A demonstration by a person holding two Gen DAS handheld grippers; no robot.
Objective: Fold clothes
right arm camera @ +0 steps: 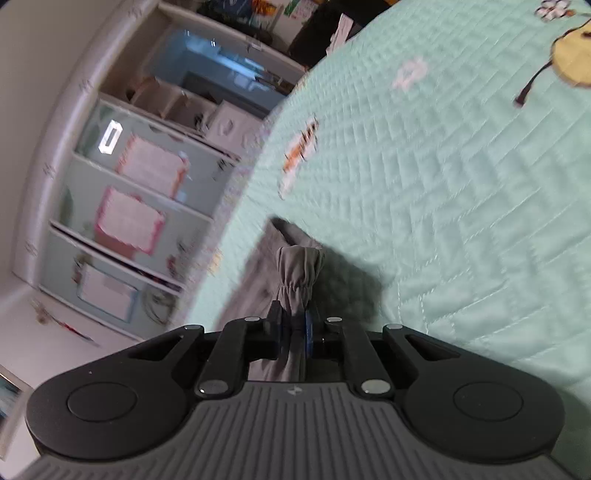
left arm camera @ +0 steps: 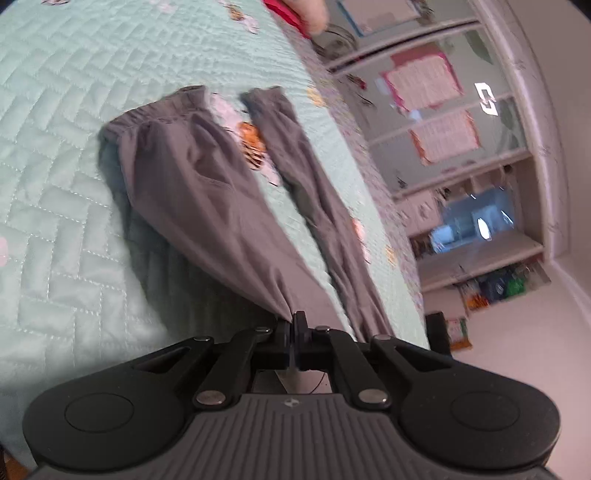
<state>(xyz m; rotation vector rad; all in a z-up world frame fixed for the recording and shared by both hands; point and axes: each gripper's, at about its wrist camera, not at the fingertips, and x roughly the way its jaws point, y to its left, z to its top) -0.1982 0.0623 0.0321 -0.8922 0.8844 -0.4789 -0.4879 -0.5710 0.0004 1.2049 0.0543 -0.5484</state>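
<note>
- Grey thin-fabric trousers (left arm camera: 207, 192) on mint quilted bedspread (left arm camera: 74, 147); long axis runs from near grippers to far waistband.
- L gripper (left arm camera: 294, 325) clamped on trouser fabric.
- R gripper (right arm camera: 293, 325) clamped on elastic cuff (right arm camera: 297, 273), nearest.

Red object (left arm camera: 286, 13) and a hand (left arm camera: 310, 11), top edge of left wrist view: cut off, unidentifiable. Shelf (left arm camera: 476, 221) contents at right: blurred. Trousers (right arm camera: 295, 273) mostly hidden behind fingers (right arm camera: 275, 325), right wrist view.
</note>
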